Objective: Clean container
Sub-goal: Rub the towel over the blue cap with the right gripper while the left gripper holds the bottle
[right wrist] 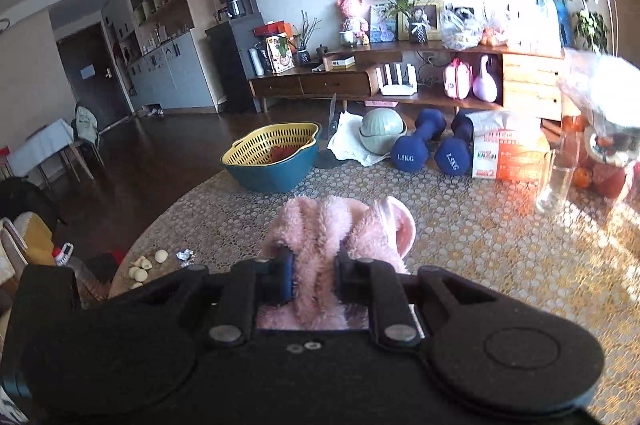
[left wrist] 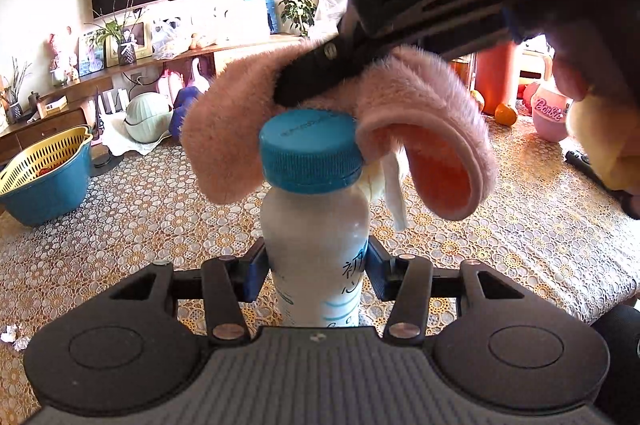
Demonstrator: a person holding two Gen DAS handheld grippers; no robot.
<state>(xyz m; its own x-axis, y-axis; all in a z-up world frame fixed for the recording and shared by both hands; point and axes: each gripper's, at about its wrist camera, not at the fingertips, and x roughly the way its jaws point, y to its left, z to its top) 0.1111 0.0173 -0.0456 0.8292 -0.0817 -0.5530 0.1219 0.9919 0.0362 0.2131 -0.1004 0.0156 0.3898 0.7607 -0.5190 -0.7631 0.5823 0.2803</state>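
Observation:
A white plastic bottle (left wrist: 316,237) with a blue screw cap (left wrist: 310,149) stands upright between the fingers of my left gripper (left wrist: 316,275), which is shut on its body. A fluffy pink cloth (left wrist: 424,129) hangs just behind and over the cap, touching its right edge. My right gripper (left wrist: 288,93) comes in from the upper right, shut on that cloth. In the right wrist view the pink cloth (right wrist: 332,229) bunches between the right gripper's (right wrist: 314,273) blue pads; the bottle is hidden there.
The lace-patterned table cover (left wrist: 520,233) stretches all around. A blue basin with a yellow strainer (left wrist: 44,169) sits at left, a pink Barbie jar (left wrist: 550,117) and oranges at right. Blue dumbbells (right wrist: 416,145), a carton and a clear glass (right wrist: 556,181) stand further off.

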